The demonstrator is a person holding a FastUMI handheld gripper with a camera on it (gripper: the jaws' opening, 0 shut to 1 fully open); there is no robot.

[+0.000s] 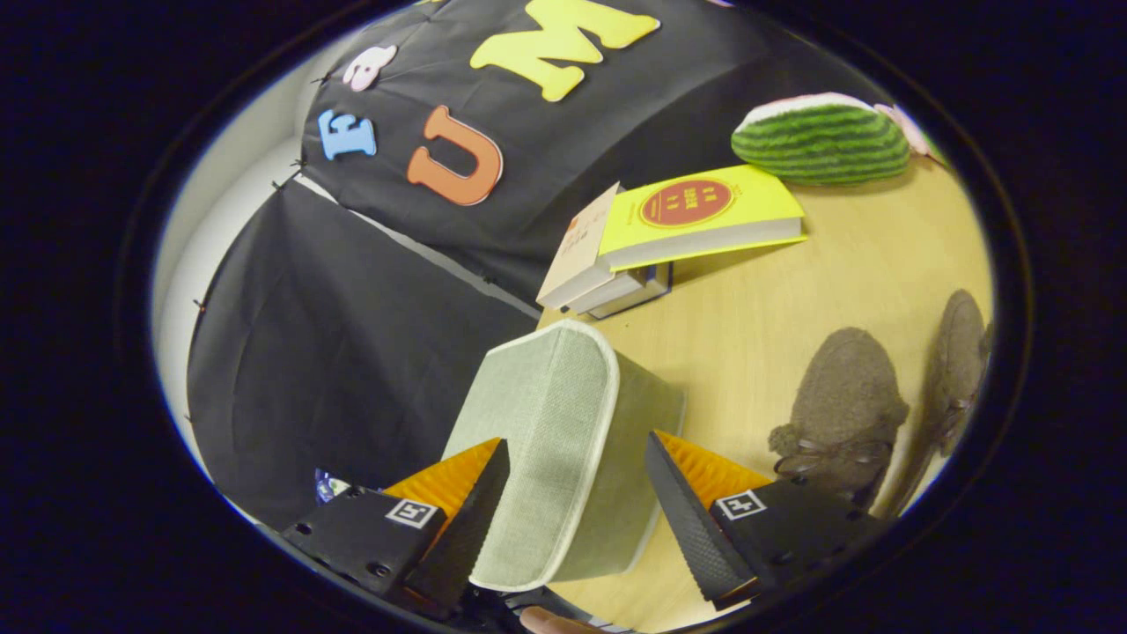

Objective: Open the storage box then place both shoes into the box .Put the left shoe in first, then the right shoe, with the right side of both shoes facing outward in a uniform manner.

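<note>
pale green woven fabric covers the storage box [563, 440], which sits between the fingers of the gripper [577, 502], its lid closed and its white-piped edge running away from the camera along the fingers. the jaws are wide, a gap showing on the right side, so nothing is gripped. two brown fuzzy shoes [841, 409] lie on the wooden table [748, 299], off to the right beyond the right finger. books [669, 233] and a watermelon toy [819, 141] sit farther back.

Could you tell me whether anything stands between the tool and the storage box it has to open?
Nothing visible does. The pale green fabric storage box sits directly between the open tool's fingers, lid closed; the two brown fuzzy shoes lie off to the side.
</note>
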